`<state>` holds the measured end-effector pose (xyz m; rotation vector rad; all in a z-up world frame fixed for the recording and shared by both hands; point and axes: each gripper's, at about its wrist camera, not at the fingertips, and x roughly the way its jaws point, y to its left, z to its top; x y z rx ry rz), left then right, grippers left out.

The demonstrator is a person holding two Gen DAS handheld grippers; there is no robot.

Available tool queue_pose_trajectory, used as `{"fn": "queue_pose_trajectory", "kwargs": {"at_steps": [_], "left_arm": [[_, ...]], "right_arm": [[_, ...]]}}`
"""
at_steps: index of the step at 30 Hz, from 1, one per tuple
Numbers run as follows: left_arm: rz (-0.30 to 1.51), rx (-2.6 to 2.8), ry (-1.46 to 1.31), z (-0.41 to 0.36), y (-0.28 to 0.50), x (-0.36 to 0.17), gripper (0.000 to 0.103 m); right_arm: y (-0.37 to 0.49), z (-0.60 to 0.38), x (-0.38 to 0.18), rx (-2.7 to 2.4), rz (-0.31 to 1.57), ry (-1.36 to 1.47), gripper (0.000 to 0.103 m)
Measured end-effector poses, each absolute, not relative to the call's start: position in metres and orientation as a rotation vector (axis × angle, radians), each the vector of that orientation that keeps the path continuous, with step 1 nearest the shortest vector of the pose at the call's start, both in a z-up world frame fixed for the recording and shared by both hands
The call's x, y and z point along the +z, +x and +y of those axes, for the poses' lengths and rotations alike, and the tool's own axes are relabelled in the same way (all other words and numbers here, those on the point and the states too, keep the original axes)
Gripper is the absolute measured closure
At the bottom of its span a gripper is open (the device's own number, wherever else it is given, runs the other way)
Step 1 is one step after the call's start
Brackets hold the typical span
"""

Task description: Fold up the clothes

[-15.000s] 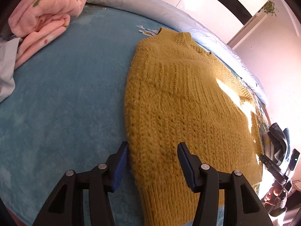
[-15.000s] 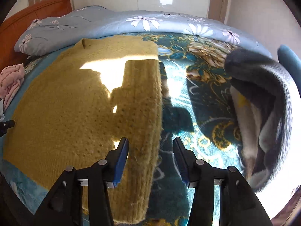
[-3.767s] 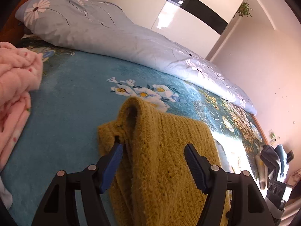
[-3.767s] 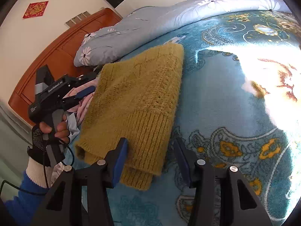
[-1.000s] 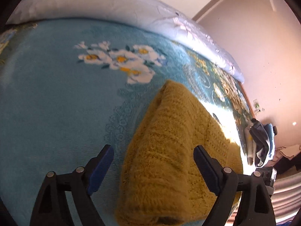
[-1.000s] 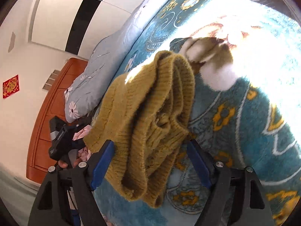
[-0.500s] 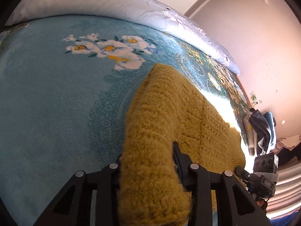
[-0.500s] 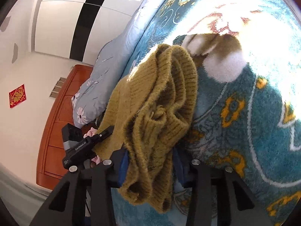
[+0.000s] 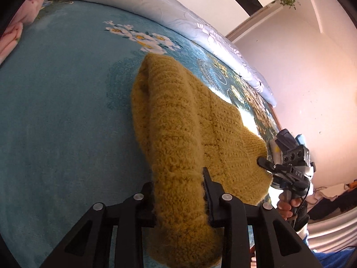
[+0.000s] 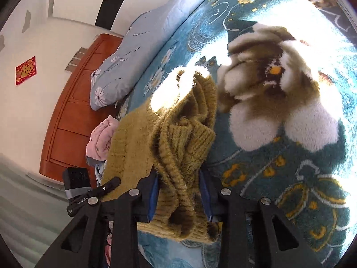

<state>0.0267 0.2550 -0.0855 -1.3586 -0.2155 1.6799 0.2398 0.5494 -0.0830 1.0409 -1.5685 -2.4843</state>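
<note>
The mustard knit sweater (image 9: 178, 120) lies bunched on the bed (image 9: 55, 111), folded thick on the teal flowered blanket, and both tools have hold of it. The left gripper (image 9: 179, 192) is clamped on one end of the bundle; the wool bulges up between its black fingers (image 9: 210, 189) and spills over them, so the left-hand pad is buried and only the right one shows as a thin edge. From that grip the sweater runs away across the blanket toward the right gripper (image 9: 267, 164), which in the left camera is seen small at the far corner of the knit, a bare hand (image 9: 286, 205) below it, partly cut off by the wool.

In the right wrist camera the right gripper (image 10: 178, 192) is squeezed on a wad of ribbed layers, cuffs or hem, I cannot tell which; the folds hang down over the blue pads and hide the fingertips. The lower edge of the sweater (image 10: 174, 138) droops out of sight behind the tool's frame. The left gripper (image 10: 107, 185) pokes in at the lower left, its tip against the knit.

Beyond lie a rolled pale blue floral quilt (image 10: 142, 38), a crumpled pink garment (image 10: 100, 138) half hidden behind the sweater, and a wooden headboard (image 10: 73, 102). Strong sun washes out part of the blanket pattern and the sweater's top.
</note>
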Motion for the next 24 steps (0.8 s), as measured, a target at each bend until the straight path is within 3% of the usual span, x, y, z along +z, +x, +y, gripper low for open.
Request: {"fn": "queue_pose_trajectory", "kwargs": {"at_steps": [8,11,21,24], "left_arm": [[-0.179,1.780,-1.342,0.247,0.030,-0.070,0.054],[-0.204,1.817,-1.312,0.234,0.034,-0.062,0.048],[-0.350,1.794,-1.357,0.220,0.035,-0.068,0.054],[-0.392,1.793,-1.352,0.219,0.039,-0.066,0.074]], "right_arm": [[0.253,0.536,-0.064,-2.620,-1.465,1.074,0.064],[0.272,0.530,-0.055,-2.656,-1.429,1.072,0.056],[0.279,0.516,-0.063,-2.588,-1.542,0.964,0.056],[0.272,0.516,-0.062,-2.541,-1.563,0.945,0.083]]}}
